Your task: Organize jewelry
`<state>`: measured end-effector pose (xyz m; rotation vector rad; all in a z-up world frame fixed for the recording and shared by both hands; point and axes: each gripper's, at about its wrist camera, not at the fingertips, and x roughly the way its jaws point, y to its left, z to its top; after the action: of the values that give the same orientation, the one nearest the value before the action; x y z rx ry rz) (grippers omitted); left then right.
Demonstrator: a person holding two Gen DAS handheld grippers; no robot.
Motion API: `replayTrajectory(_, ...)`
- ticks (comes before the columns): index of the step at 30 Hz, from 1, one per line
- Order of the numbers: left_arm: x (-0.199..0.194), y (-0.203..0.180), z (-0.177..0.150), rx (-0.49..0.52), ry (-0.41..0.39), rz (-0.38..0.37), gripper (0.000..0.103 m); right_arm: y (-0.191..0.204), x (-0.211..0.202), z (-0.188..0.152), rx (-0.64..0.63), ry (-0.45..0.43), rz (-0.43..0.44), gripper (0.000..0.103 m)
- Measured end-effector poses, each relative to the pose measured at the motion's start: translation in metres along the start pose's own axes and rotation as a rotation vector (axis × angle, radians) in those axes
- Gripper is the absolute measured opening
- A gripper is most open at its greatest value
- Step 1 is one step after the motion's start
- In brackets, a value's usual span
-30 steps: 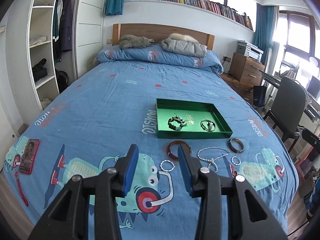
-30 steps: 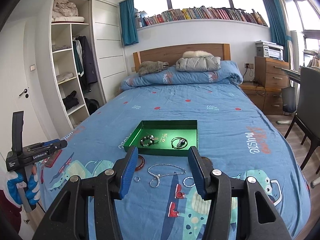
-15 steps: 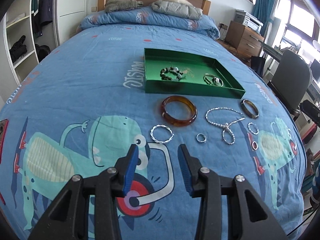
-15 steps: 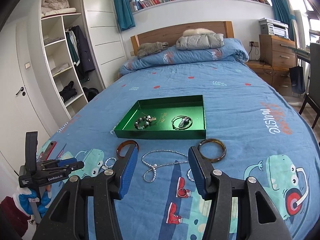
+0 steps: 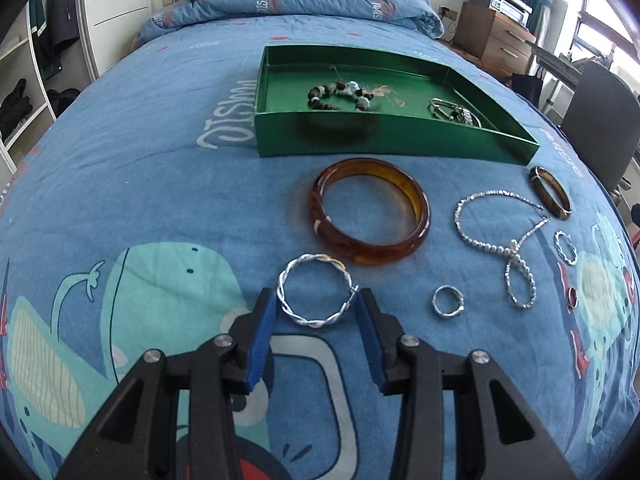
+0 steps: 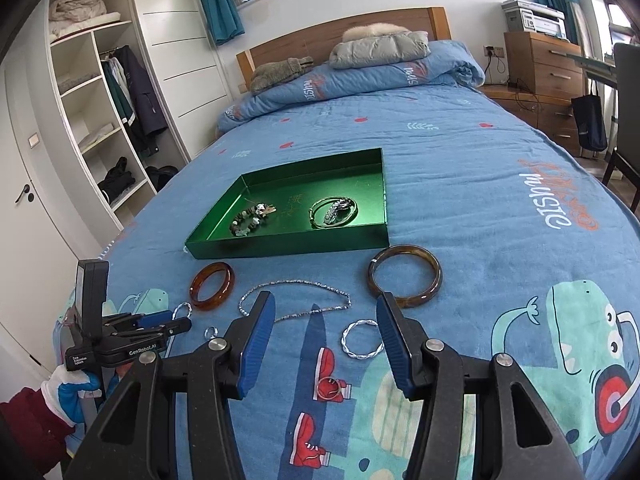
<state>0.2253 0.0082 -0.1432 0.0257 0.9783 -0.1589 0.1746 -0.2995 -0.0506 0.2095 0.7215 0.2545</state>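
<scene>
A green tray (image 5: 360,136) on the bed holds a beaded bracelet (image 5: 340,96) and a metal bracelet (image 5: 452,111). In front of it lie an amber bangle (image 5: 370,212), a twisted silver bangle (image 5: 316,290), a small silver ring (image 5: 448,301), a silver chain (image 5: 504,236) and a dark brown bangle (image 5: 550,193). My left gripper (image 5: 316,304) is open, its fingers either side of the twisted silver bangle on the bedspread. My right gripper (image 6: 326,312) is open above the bed near the chain (image 6: 296,300), a second twisted silver bangle (image 6: 362,340) and the brown bangle (image 6: 404,276).
The blue cartoon bedspread (image 5: 120,200) covers the bed. A small red ring (image 6: 329,387) lies on it below my right gripper. A wardrobe (image 6: 100,120) stands left, a wooden dresser (image 6: 552,80) and a chair (image 5: 600,120) right. Pillows and folded clothes (image 6: 376,50) lie at the headboard.
My left gripper has dropped forward and down, and now straddles the twisted silver bangle. My right gripper has come lower and closer to the jewelry on the bedspread.
</scene>
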Motion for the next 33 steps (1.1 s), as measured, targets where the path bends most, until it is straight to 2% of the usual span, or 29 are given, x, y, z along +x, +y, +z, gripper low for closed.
replayTrajectory(7, -0.012, -0.008, -0.003, 0.046, -0.032, 0.012, 0.036, -0.006, 0.008, -0.002, 0.02, 0.007, 0.005, 0.052)
replayTrajectory(10, -0.034, -0.008, 0.004, 0.036, -0.091, -0.002, 0.036, -0.009, 0.01, -0.002, 0.022, 0.009, 0.006, 0.052)
replayTrajectory(13, -0.049, -0.01, 0.033, 0.021, -0.15, -0.023, 0.036, -0.011, 0.011, -0.001, 0.028, 0.006, 0.008, 0.052)
replayTrajectory(16, -0.043, -0.013, 0.075, 0.009, -0.178, -0.029, 0.036, -0.013, 0.013, 0.001, 0.038, -0.001, 0.011, 0.052)
replayTrajectory(20, -0.003, -0.018, 0.127, -0.012, -0.127, -0.024, 0.037, -0.017, 0.015, 0.001, 0.045, -0.003, 0.008, 0.052)
replayTrajectory(23, 0.03, -0.022, 0.147, -0.022, -0.075, 0.008, 0.037, -0.024, 0.016, 0.001, 0.056, 0.0, -0.003, 0.052)
replayTrajectory(29, 0.068, -0.021, 0.156, -0.066, -0.007, 0.059, 0.038, -0.034, 0.017, 0.004, 0.068, -0.004, -0.02, 0.052)
replayTrajectory(33, 0.077, -0.021, 0.152, -0.066, 0.019, 0.069, 0.039, -0.036, 0.018, 0.003, 0.072, -0.003, -0.026, 0.052)
